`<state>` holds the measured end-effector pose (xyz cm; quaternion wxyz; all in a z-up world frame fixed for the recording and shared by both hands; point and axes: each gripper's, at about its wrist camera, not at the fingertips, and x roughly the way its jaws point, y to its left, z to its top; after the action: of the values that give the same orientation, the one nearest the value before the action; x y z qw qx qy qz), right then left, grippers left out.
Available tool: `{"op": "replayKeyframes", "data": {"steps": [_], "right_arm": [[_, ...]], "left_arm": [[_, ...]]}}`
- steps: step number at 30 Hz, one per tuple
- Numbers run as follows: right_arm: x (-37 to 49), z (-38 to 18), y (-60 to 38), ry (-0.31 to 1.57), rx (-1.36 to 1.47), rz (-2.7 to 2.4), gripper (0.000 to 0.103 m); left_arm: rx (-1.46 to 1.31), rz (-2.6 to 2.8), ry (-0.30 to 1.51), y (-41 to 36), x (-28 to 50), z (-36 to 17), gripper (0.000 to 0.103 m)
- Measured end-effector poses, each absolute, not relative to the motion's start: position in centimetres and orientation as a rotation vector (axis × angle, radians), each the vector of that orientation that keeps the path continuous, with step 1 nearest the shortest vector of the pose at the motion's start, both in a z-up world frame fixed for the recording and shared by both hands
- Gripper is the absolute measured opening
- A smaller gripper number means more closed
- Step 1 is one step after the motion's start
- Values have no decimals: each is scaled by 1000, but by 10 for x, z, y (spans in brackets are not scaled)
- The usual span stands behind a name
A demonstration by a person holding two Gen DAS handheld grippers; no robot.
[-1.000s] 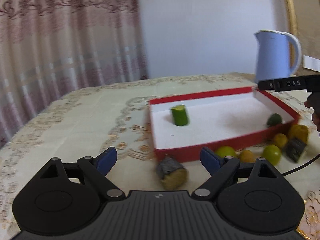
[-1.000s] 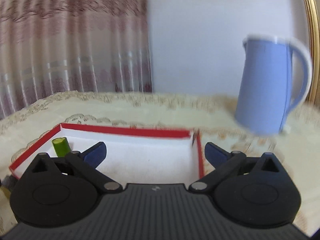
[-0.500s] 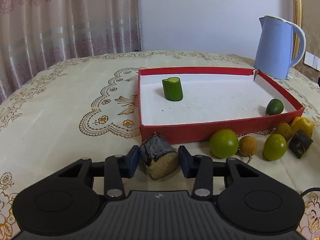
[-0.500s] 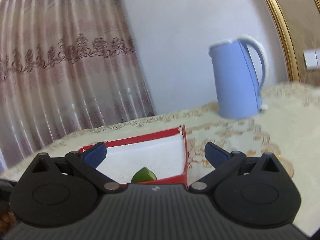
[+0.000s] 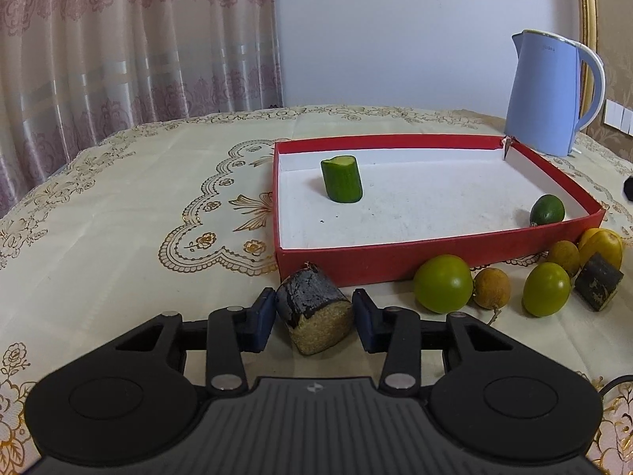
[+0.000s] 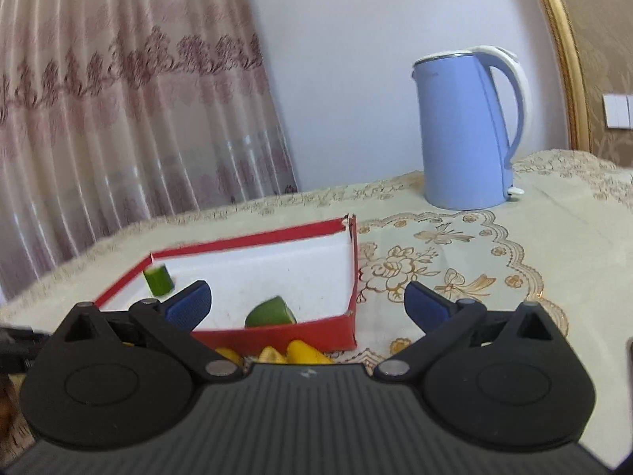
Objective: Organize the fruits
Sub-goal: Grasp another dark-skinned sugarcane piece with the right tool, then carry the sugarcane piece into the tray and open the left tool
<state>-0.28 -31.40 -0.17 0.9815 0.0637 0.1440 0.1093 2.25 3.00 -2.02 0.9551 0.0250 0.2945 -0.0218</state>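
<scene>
My left gripper (image 5: 313, 318) is shut on a dark-skinned sugarcane chunk (image 5: 314, 312) just in front of the red tray (image 5: 435, 255). The tray holds a cucumber piece (image 5: 342, 179) and a small green fruit (image 5: 547, 210). Along the tray's front wall lie two green fruits (image 5: 443, 284), a brown longan (image 5: 491, 288), yellow fruits (image 5: 600, 243) and another dark chunk (image 5: 598, 282). My right gripper (image 6: 306, 303) is open and empty, above the tray's right front corner (image 6: 350, 328). The right wrist view shows the cucumber piece (image 6: 158, 280), the green fruit (image 6: 270, 312) and yellow fruits (image 6: 304, 352).
A blue electric kettle (image 5: 548, 93) stands behind the tray's far right corner; it also shows in the right wrist view (image 6: 469, 126). An embroidered cream tablecloth (image 5: 138, 213) covers the table. Curtains hang behind on the left. A black cable (image 5: 617, 380) lies at the right edge.
My left gripper closed around the sugarcane chunk and now holds it. My right gripper swung back from the kettle side towards the tray's front corner, staying open.
</scene>
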Motion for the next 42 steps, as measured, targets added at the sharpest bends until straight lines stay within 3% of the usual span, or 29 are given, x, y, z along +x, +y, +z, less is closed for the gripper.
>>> {"op": "replayKeyframes", "data": {"steps": [6,10,13,23,42], "right_arm": [[-29,-4,-283,315,-38,246,77],[-39,-10,-260,369,-144,357,52],[-35,-15,-250,413,-188,362,38],[-22,-24,-234,500,-272,317,31],[-24,-18,-252,462,-163,343,31]], "left_arm": [[39,-52,599,31,23,-20,41],[34,-57,599,31,23,-20,42],[12,-67,606,34,25,-20,42],[7,-69,606,36,25,-21,42],[-40,-119,507,42,10,-14,41]]}}
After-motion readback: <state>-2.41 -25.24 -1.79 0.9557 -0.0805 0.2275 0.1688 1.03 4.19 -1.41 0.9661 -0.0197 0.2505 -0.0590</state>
